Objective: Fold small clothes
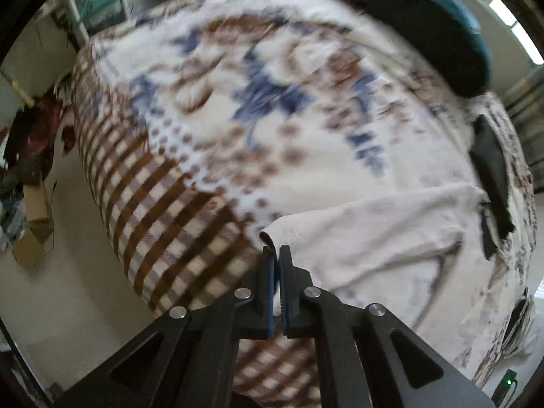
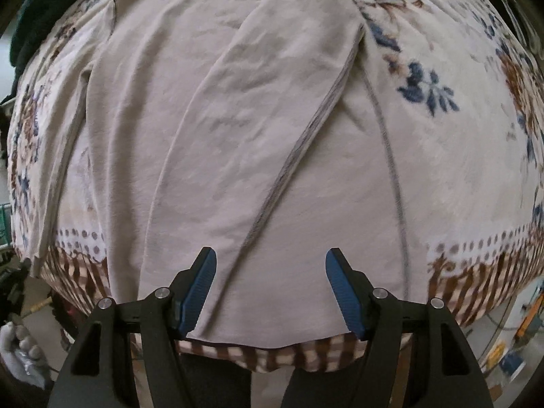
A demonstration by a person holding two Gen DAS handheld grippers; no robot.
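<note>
Between the fingers of my left hand-held gripper [image 1: 276, 255] I hold a corner of the pale shirt [image 1: 374, 238]; the two fingers are pressed together on the cloth and a dark edge of it sticks out above them. My right hand-held gripper [image 2: 271, 258] is spread wide and holds nothing; it hangs just above the near hem of the shirt [image 2: 238, 136].

The shirt lies on the bed, on a blanket [image 1: 204, 108] with brown checks at the border and blue and brown flowers in the middle. In the right view its near hem lies at the checked border, close to the edge of the bed, and the body runs away from me, so I judge that the long axis goes from near to far. One side is already laid over the middle, with a grey seam running slantwise. A second grey seam runs further right.

I think the step is to bring the held corner across. To do it well, I should lift only a little, keep the cloth tight, and let the right gripper press or take the hem so the edges meet evenly.

Farther away, dark clothing [image 1: 493, 170] lies at the right side of the bed, and a dark green thing [image 1: 425, 17] at the far end.
</note>
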